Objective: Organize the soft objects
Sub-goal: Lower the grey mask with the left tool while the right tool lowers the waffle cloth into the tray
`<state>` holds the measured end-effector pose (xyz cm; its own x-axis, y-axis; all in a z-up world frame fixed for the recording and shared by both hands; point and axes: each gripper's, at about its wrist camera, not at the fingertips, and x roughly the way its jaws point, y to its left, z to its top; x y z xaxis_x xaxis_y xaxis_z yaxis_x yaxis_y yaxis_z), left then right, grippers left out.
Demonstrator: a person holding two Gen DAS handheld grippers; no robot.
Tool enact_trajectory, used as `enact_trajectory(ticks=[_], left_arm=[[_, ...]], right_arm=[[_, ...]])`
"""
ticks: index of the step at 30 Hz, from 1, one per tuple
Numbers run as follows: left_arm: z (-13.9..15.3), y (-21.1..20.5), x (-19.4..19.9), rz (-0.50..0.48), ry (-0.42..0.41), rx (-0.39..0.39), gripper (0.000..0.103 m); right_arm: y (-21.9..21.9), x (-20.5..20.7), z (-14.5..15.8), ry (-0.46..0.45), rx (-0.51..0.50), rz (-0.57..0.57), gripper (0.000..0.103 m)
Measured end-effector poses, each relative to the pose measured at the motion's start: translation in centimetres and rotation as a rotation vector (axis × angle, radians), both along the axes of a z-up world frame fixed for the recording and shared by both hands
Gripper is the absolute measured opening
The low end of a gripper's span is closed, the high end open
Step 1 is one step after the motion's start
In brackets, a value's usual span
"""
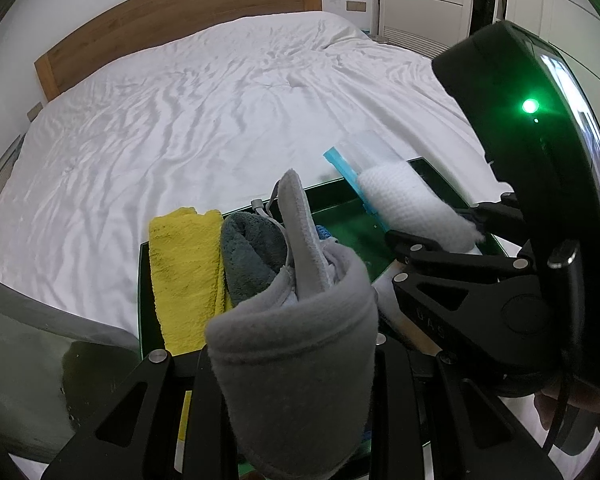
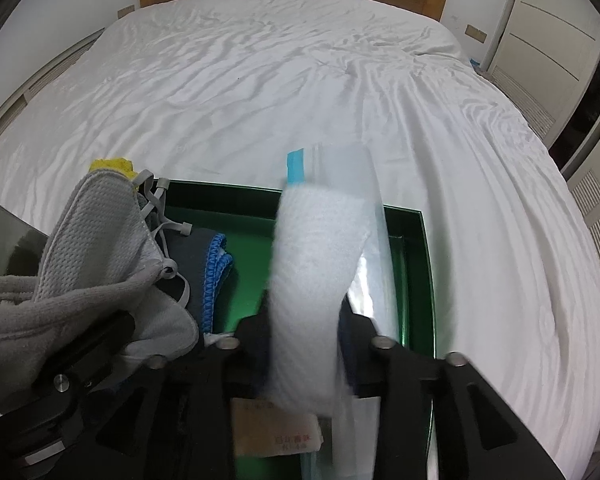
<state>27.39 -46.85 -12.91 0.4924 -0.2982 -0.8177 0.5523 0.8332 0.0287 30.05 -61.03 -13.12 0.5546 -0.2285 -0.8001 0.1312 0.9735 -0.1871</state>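
A green tray (image 1: 340, 196) (image 2: 420, 216) lies on the bed with a yellow towel (image 1: 184, 272), a dark grey towel (image 1: 252, 252) and a blue-edged cloth (image 2: 216, 264) standing in its left part. My left gripper (image 1: 292, 356) (image 2: 92, 340) is shut on a grey fleece bundle (image 1: 300, 344) wrapped around a grey mesh cloth with cords (image 2: 96, 232); the bundle hides its fingertips. My right gripper (image 2: 306, 320) (image 1: 440, 232) hangs over the tray's right part. A clear zip bag with a white knit cloth (image 2: 316, 260) (image 1: 404, 200) stands between its jaws, blurred and seemingly loose.
The bed's wrinkled white sheet (image 1: 220, 120) stretches to a wooden headboard (image 1: 180, 12). White wardrobe doors (image 2: 540, 40) stand at the right. A paper label (image 2: 276, 428) lies in the tray under the right gripper. A grey curved surface (image 1: 20, 340) sits at the near left.
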Motion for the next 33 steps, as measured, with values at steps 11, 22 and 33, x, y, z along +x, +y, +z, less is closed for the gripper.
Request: enact_trajectory(ticks=[11,22,33], left_arm=[[-0.18,0.19,0.07,0.005,0.007,0.001,0.026],[-0.15,0.45,0.18,0.013,0.007,0.005,0.038],[0.24,0.98,0.49,0.042,-0.008,0.01,0.059]], right_arm=[[-0.04,0.03,-0.15,0.005,0.002,0.003,0.033],[-0.22,-0.2,-0.15,0.006,0.004,0.0,0.033],[-0.42,-0.79,0.19,-0.005,0.01,-0.014,0.04]])
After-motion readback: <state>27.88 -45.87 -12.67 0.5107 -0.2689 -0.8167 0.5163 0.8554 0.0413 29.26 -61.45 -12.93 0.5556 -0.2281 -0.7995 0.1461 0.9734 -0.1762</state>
